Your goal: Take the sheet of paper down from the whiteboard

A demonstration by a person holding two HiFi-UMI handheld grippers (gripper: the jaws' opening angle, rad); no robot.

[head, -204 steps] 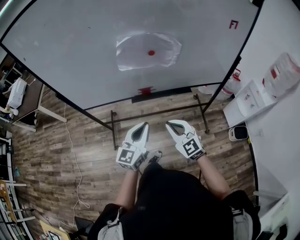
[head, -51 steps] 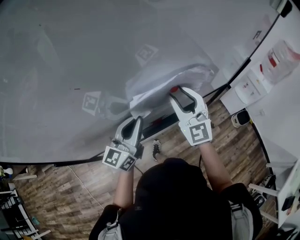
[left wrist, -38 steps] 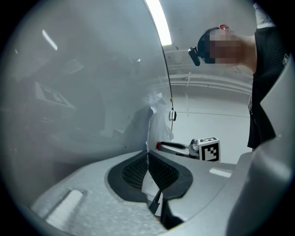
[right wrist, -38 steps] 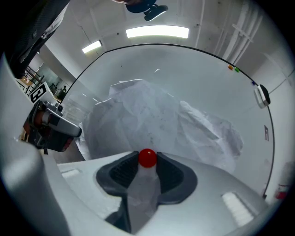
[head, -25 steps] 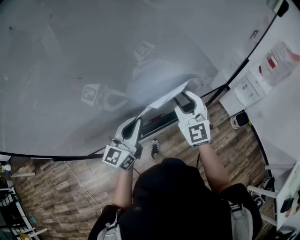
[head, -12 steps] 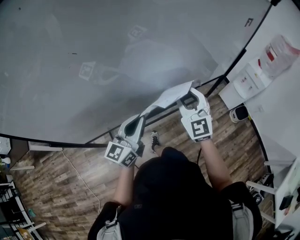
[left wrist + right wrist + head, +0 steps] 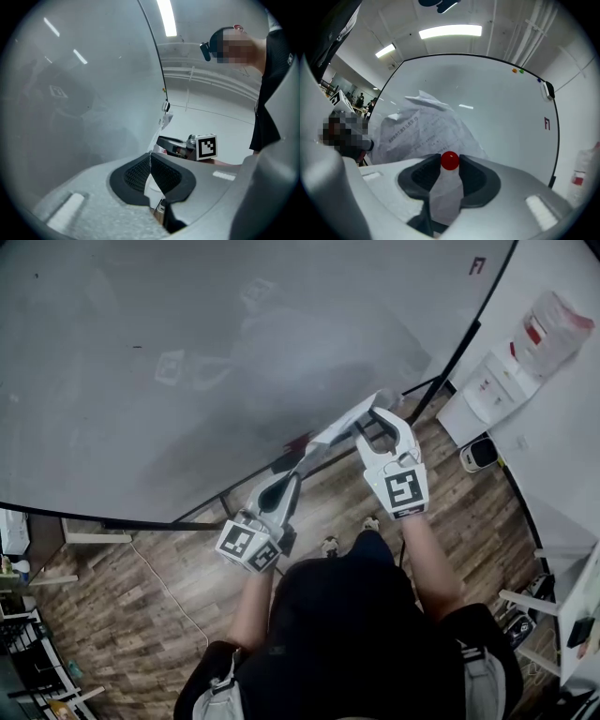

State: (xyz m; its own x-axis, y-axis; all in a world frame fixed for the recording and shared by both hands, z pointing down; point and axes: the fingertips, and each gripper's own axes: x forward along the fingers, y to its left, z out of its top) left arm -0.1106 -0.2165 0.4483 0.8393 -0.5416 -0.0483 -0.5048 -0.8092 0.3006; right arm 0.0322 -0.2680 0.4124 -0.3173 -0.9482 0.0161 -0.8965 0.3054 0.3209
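Note:
The crumpled white sheet of paper hangs free of the big whiteboard, stretched between my two grippers. My left gripper is shut on the sheet's lower edge; in the left gripper view the paper runs edge-on out of the pads. My right gripper is shut on a round red magnet at its fingertips, with paper lying behind it and between the jaws. The whiteboard stands bare beyond.
The board's black stand legs reach the wooden floor. At right stand a white cabinet carrying a water bottle and a small white device. The right gripper's marker cube shows in the left gripper view.
Both grippers have drawn back from the whiteboard with the sheet between them, and the paper now hangs clear of the board. The grips are unchanged.

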